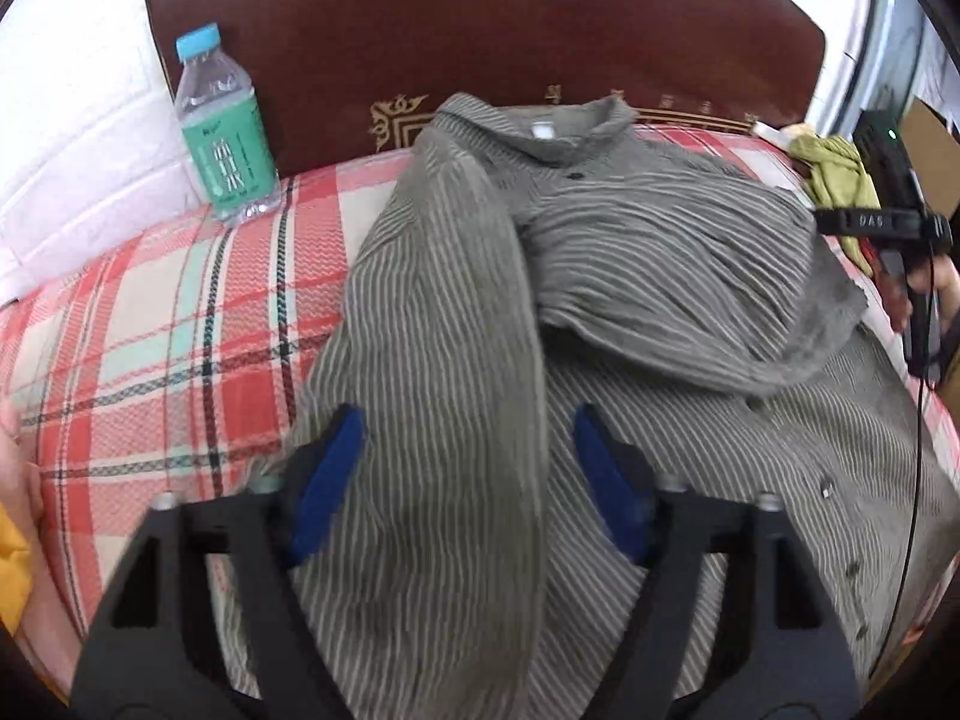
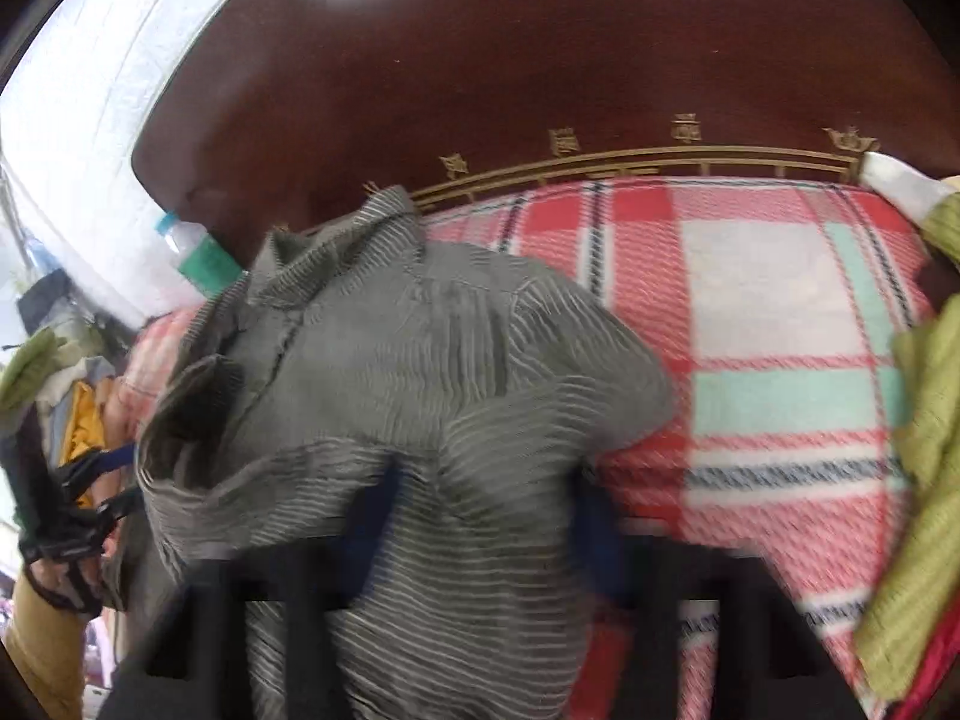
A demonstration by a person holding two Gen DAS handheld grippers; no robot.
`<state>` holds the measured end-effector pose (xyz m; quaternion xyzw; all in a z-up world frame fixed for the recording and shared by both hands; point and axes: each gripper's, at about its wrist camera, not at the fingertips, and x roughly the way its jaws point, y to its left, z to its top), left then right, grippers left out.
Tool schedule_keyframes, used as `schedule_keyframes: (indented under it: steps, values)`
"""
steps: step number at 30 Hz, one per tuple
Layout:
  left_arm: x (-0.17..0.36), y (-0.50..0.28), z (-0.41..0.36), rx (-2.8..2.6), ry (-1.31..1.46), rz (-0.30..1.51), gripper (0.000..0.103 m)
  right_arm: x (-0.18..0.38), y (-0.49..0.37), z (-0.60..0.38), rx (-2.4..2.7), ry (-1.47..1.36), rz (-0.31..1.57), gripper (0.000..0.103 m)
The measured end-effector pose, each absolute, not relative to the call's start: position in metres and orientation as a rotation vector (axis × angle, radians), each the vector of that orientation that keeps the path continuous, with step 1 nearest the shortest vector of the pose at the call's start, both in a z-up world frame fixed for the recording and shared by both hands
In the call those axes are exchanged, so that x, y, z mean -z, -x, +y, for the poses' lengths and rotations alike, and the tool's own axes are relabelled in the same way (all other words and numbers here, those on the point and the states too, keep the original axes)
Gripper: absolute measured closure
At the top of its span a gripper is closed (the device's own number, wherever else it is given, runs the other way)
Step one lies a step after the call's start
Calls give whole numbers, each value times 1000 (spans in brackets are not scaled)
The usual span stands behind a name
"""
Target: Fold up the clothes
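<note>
A grey striped collared shirt [image 1: 660,264] lies crumpled on a bed, collar toward the headboard. Its long sleeve [image 1: 444,360] runs down between the blue pads [image 1: 330,480] of my left gripper [image 1: 468,468], which stand apart on either side without pinching it. In the right wrist view the shirt [image 2: 390,360] bulges up over my right gripper [image 2: 486,534]. Fabric fills the gap between its blurred dark fingers [image 2: 372,528], and the blur hides whether they press on it. The right gripper's black body [image 1: 882,222] shows at the shirt's right edge.
The bed has a red, white and mint plaid cover [image 1: 150,330] and a dark brown headboard [image 1: 480,30]. A water bottle [image 1: 225,138] with a teal label stands at the back left. An olive-green garment [image 1: 834,174] lies at the right, and a yellow cloth [image 1: 12,570] sits at the left edge.
</note>
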<state>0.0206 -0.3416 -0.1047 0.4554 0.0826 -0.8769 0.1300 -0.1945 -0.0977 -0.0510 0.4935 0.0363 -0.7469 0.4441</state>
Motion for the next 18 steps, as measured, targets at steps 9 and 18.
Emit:
schedule_keyframes:
  steps: [9,18]
  values:
    - [93,2,-348,2536,-1285,275,81,12,197,-67,2067,-1101,223,97]
    - [88,25,-343,2591,-1290,309,81,36,229,-22,2163,-1246,245,95]
